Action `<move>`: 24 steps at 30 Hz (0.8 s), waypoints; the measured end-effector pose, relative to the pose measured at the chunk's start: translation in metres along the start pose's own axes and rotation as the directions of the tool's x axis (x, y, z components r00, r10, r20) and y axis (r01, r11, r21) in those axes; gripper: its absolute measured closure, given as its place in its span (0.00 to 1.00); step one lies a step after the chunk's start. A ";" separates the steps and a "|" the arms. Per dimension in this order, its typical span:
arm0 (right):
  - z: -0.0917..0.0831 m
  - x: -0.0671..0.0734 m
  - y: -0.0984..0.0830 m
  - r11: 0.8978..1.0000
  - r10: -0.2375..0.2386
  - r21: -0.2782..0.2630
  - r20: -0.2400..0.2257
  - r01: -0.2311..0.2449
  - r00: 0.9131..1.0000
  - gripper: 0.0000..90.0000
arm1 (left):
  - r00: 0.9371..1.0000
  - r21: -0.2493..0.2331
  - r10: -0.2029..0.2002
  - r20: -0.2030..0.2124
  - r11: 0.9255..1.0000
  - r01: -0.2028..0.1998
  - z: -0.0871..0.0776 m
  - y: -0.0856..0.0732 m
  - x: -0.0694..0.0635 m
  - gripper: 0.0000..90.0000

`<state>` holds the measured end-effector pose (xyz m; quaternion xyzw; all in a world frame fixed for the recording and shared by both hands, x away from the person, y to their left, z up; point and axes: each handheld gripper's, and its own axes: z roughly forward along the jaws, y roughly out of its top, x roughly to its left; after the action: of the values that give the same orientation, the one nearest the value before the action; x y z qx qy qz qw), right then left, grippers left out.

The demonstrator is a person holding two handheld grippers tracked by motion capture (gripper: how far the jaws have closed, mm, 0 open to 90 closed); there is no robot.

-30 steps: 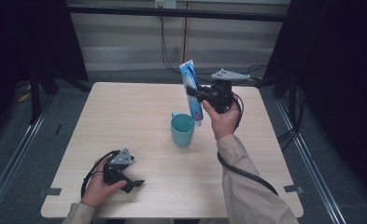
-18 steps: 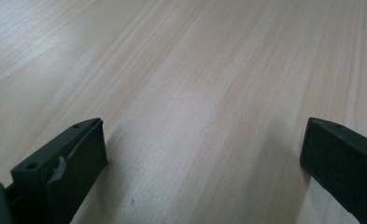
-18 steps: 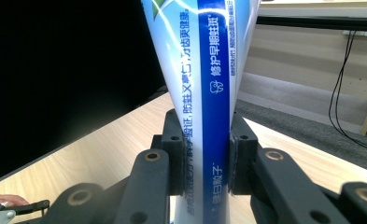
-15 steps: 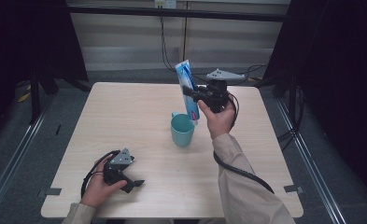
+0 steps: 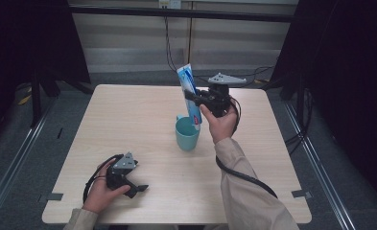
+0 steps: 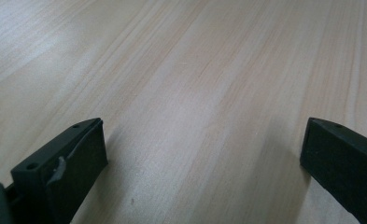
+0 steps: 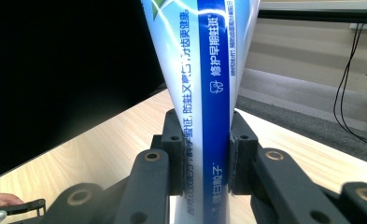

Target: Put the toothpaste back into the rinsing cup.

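A blue and white toothpaste tube (image 5: 190, 93) stands nearly upright, its lower end just above a teal cup (image 5: 186, 134) at the table's middle. My right gripper (image 5: 195, 99) is shut on the tube partway up. In the right gripper view both jaws press the tube (image 7: 204, 93) from either side, and my right gripper (image 7: 203, 158) holds it with the wide crimped end up. My left gripper (image 5: 137, 188) rests on the table near the front left, held by a hand. In the left gripper view my left gripper (image 6: 204, 158) is open with bare wood between its jaws.
The light wood table (image 5: 128, 120) carries the cup alone besides the grippers. Black cables (image 5: 246, 175) trail from both grippers. Dark curtains and metal rails (image 5: 13, 163) flank the table; a wall with hanging cables (image 5: 169, 43) is behind.
The right gripper has carried the tube slightly left and toward the cup, its lower end now closer over the rim. The left gripper has stayed put.
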<state>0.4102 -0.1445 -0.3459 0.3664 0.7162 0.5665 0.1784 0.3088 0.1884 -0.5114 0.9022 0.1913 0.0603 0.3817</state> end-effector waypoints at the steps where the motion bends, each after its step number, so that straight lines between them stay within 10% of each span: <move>1: 0.001 0.000 -0.001 1.000 0.000 0.000 0.000 0.000 1.000 0.82 | 1.000 0.000 0.000 0.000 1.000 0.000 0.000 0.000 0.000 0.00; 24: 0.019 0.001 -0.009 1.000 0.002 0.011 -0.010 -0.002 1.000 0.82 | 1.000 0.000 0.000 0.000 1.000 0.000 0.000 0.000 0.000 0.00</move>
<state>0.4199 -0.1316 -0.3596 0.3650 0.7198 0.5647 0.1723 0.3088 0.1884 -0.5114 0.9022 0.1912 0.0601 0.3819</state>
